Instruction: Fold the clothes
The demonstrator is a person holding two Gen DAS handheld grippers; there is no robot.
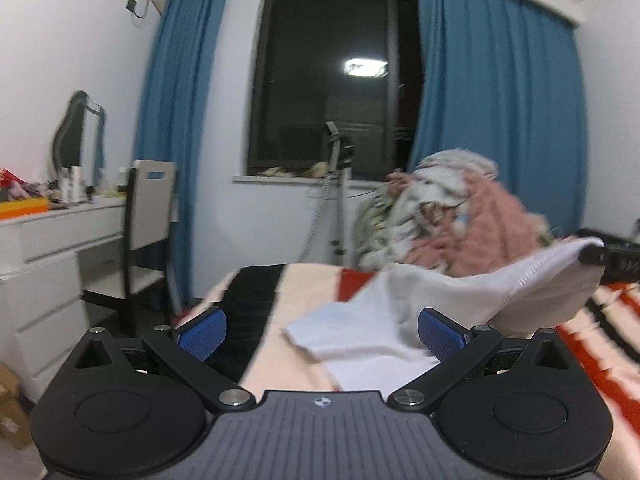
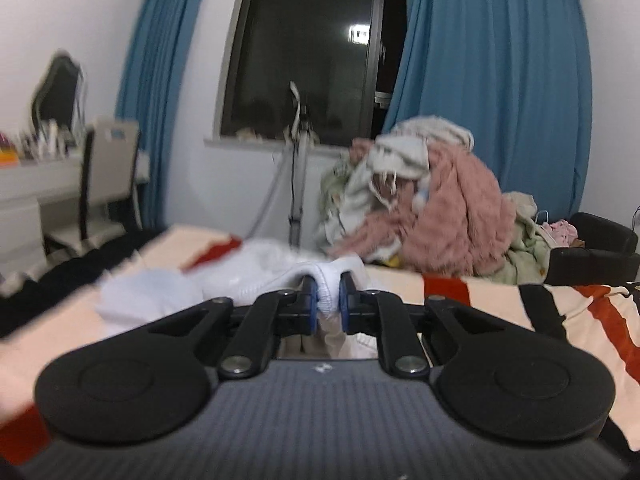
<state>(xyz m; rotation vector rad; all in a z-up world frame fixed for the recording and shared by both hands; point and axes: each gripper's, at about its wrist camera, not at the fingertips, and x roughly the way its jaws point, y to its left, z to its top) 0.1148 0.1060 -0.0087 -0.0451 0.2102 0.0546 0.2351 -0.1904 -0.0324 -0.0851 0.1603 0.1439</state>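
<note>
Right wrist view: right hand-held gripper (image 2: 328, 304) pinches the white garment (image 2: 280, 276) hem, lifted mid-frame over the bed (image 2: 500, 300). Left hand-held gripper (image 1: 322, 334) gapes wide, empty — better to pinch the opposite corner, keep the edge taut.

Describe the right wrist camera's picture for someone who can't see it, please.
The right gripper is shut on a bunched edge of a white garment, which trails left across a striped bed cover. Behind it sits a heap of unfolded clothes, backed by blue curtains and a dark window.
</note>
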